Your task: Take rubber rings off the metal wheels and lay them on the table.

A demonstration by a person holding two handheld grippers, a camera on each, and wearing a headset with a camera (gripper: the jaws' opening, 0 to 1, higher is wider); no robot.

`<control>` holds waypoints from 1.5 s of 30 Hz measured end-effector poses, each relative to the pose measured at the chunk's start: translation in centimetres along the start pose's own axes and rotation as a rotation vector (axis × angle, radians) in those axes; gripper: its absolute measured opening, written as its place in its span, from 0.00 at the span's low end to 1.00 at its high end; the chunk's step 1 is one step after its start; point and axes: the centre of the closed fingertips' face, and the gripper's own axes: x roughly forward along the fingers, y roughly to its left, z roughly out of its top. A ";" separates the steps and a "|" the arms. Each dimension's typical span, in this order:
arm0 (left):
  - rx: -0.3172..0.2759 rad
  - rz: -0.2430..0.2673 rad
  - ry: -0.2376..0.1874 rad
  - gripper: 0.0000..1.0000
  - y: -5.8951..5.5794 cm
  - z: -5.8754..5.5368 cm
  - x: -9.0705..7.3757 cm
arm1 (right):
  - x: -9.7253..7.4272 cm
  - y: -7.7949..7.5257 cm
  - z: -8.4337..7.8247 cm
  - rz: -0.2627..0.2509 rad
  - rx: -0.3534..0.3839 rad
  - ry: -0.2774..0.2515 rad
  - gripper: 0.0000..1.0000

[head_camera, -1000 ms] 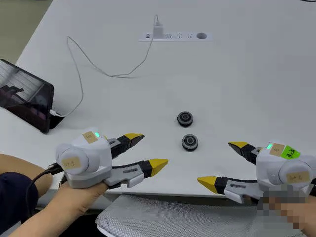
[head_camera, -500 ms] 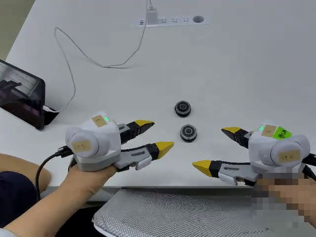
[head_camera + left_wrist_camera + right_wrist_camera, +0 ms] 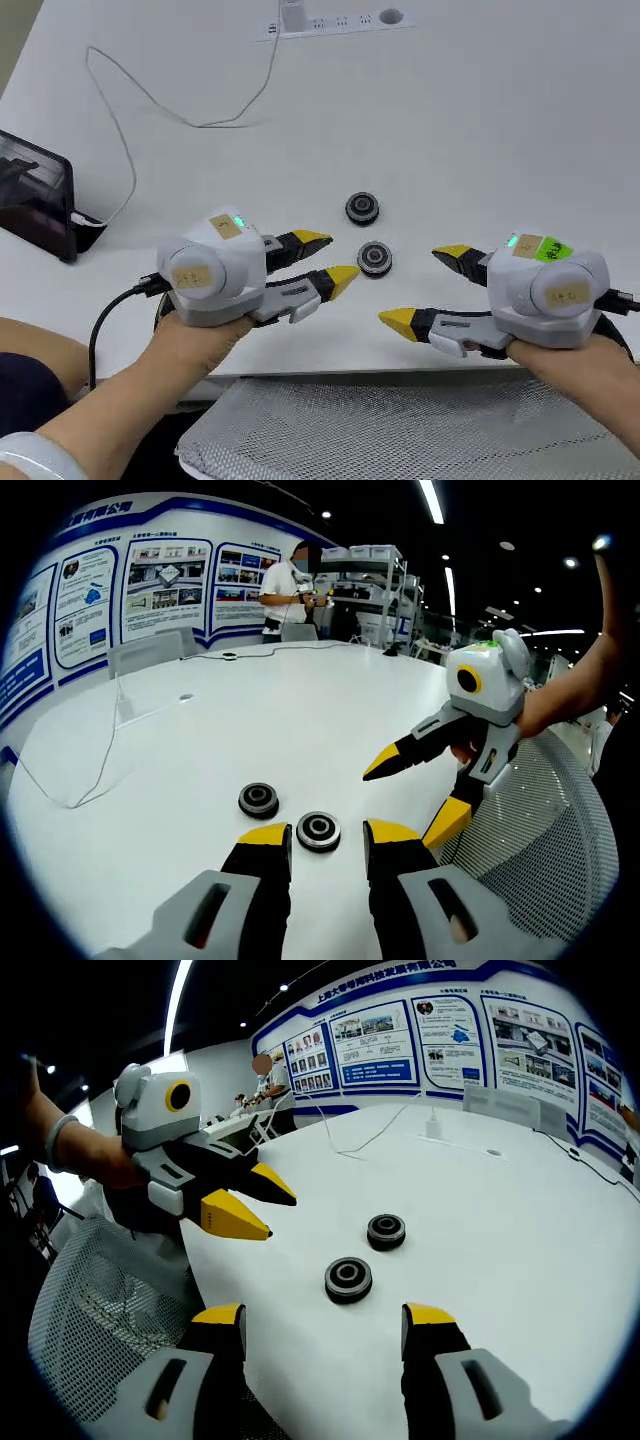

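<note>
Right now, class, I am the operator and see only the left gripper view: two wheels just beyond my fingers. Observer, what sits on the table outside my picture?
Observer: A dark tablet sits at the table's left side.
Operator: How does the right gripper line up with the wheels?
Observer: In its own view the nearer wheel lies ahead, midway between its open fingers, untouched.
Operator: Anything on my left gripper's body?
Observer: A green light glows on top.

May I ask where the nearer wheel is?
Head view: the nearer wheel lies between the left hand-held gripper and right hand-held gripper, before the farther wheel.
</note>
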 end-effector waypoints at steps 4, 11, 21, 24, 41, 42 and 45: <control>0.009 0.000 0.017 0.27 0.1 -0.2 0.8 | 0.4 0.0 0.0 0.005 0.009 -0.001 0.62; 0.042 0.009 0.082 0.23 0.9 -1.3 2.4 | 1.2 -0.3 -0.1 0.015 0.023 -0.001 0.61; 0.053 0.000 0.110 0.19 1.3 -1.4 4.5 | 1.1 -1.2 0.0 0.029 0.083 -0.024 0.39; 0.063 -0.003 0.119 0.19 1.4 -1.5 5.1 | 1.0 -1.9 0.2 0.017 0.130 -0.041 0.39; 0.147 -0.030 0.205 0.13 1.1 -3.1 6.7 | 1.4 -3.3 -0.4 -0.012 0.296 -0.072 0.27; 0.152 -0.030 0.210 0.12 1.1 -3.1 6.8 | 1.3 -3.4 -0.4 -0.017 0.304 -0.073 0.27; 0.160 -0.031 0.221 0.13 1.1 -3.3 7.0 | 1.3 -3.5 -0.4 -0.017 0.327 -0.084 0.27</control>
